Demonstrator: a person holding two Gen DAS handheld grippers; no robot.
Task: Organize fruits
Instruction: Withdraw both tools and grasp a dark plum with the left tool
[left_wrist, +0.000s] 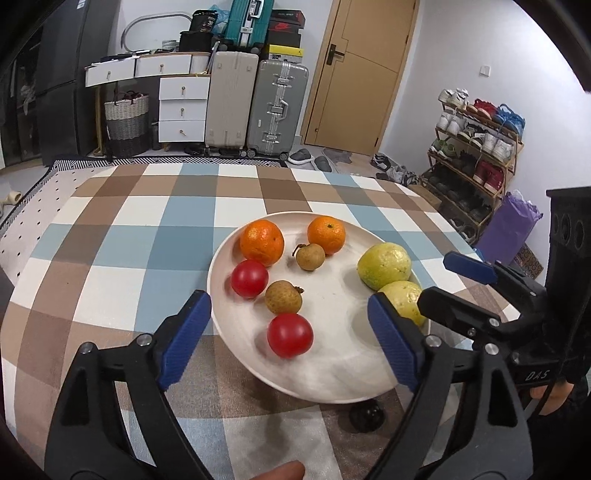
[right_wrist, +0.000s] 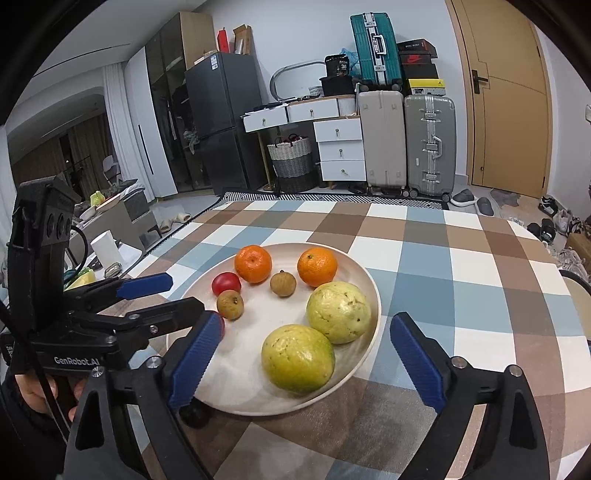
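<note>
A pale round plate (left_wrist: 332, 295) on the checked tablecloth holds two oranges (left_wrist: 262, 242), two red tomatoes (left_wrist: 249, 278), two brown longans (left_wrist: 283, 296) and two yellow-green guavas (left_wrist: 384, 266). My left gripper (left_wrist: 288, 306) is open just above the plate's near part, its blue pads on either side of the near tomato (left_wrist: 290, 335) and touching nothing. My right gripper (right_wrist: 306, 321) is open too, its pads wide on either side of the near guava (right_wrist: 297, 358) without touching it. Each gripper shows in the other's view, at the plate's side (left_wrist: 443, 280) (right_wrist: 184, 293).
A dark round thing (left_wrist: 365, 415) lies on the cloth, half under the plate's near rim. The table's far half is bare checked cloth (right_wrist: 424, 236). Beyond it stand suitcases (left_wrist: 255, 107), white drawers (left_wrist: 183, 107), a door and a shoe rack (left_wrist: 476, 147).
</note>
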